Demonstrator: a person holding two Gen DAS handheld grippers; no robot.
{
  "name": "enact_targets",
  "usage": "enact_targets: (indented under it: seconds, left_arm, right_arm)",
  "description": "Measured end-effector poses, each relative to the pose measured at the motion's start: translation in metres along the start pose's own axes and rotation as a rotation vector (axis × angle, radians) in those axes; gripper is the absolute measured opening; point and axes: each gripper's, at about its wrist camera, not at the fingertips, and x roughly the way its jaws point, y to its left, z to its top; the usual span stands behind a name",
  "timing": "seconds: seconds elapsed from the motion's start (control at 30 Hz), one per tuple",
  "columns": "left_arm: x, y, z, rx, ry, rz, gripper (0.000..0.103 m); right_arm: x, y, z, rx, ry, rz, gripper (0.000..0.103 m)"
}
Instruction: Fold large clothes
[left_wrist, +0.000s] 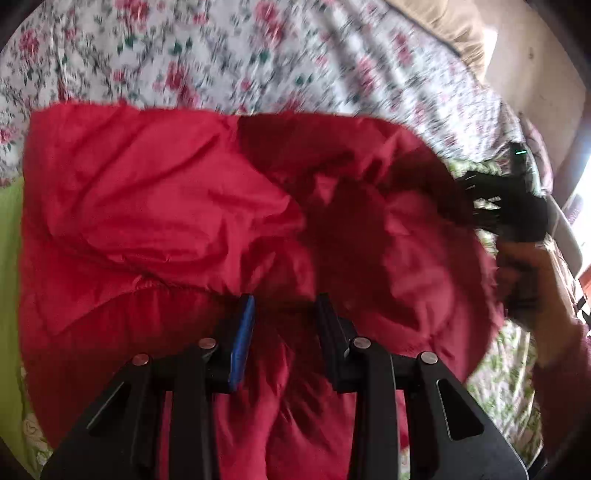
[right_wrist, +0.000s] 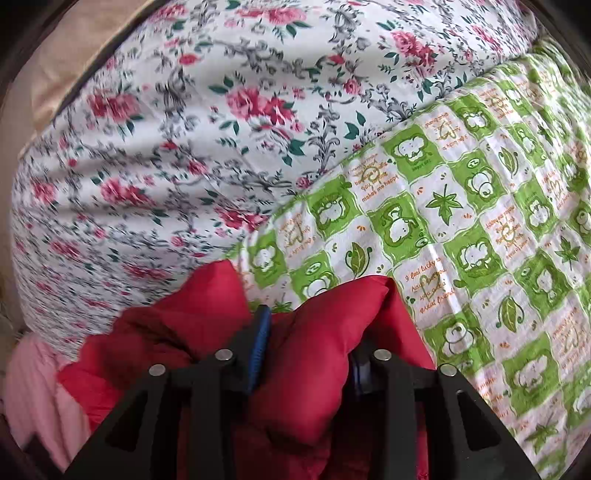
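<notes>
Where fingers (right_wrist: 263, 332) pinch: puffy red jacket (right_wrist: 306, 332).

— What carries it all?

— A bed (right_wrist: 129, 155), covered by a white sheet printed with pink roses and grey scrolls.

— And on top of that?

— A green-and-white checked cover (right_wrist: 480, 229) with little animals, leaves and orange writing lies over the sheet on one side. A big red garment (left_wrist: 166, 206) is spread across both, rumpled. A beige pillow (left_wrist: 458, 33) sits at the far edge, and something pink (right_wrist: 33, 391) shows at the near corner.
</notes>
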Motion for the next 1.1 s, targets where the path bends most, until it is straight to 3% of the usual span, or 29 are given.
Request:
enact_targets:
  seconds: [0.17, 0.27, 0.33, 0.5, 0.63, 0.7, 0.9, 1.1]
  left_arm:
    - [0.014, 0.009, 0.003, -0.039, 0.013, 0.016, 0.031]
    - [0.019, 0.01, 0.006, -0.051, 0.009, 0.029, 0.031]
    - [0.019, 0.012, 0.005, -0.053, 0.006, 0.035, 0.031]
    - [0.02, 0.012, 0.001, -0.054, 0.003, 0.038, 0.031]
    - [0.017, 0.015, 0.002, -0.052, 0.004, 0.043, 0.031]
    - [0.013, 0.02, 0.005, -0.055, -0.007, 0.061, 0.031]
    - [0.019, 0.054, 0.014, -0.127, -0.022, 0.09, 0.027]
    - [0.045, 0.073, 0.017, -0.172, 0.017, 0.088, 0.027]
  right_arm:
    - [-0.036, 0.0, 0.003, 0.032, -0.019, 0.095, 0.057]
    - [-0.067, 0.009, -0.006, -0.036, -0.077, 0.142, 0.059]
    - [-0.078, 0.024, -0.018, -0.146, -0.087, 0.152, 0.059]
    - [-0.055, 0.075, -0.071, -0.504, 0.016, 0.094, 0.059]
    - [-0.02, 0.094, -0.099, -0.644, 0.057, 0.019, 0.057]
    - [0.003, 0.092, -0.099, -0.654, 0.079, -0.055, 0.057]
    - [0.023, 0.068, -0.074, -0.539, 0.072, -0.075, 0.057]
    - [0.044, 0.052, -0.05, -0.467, 0.1, -0.09, 0.057]
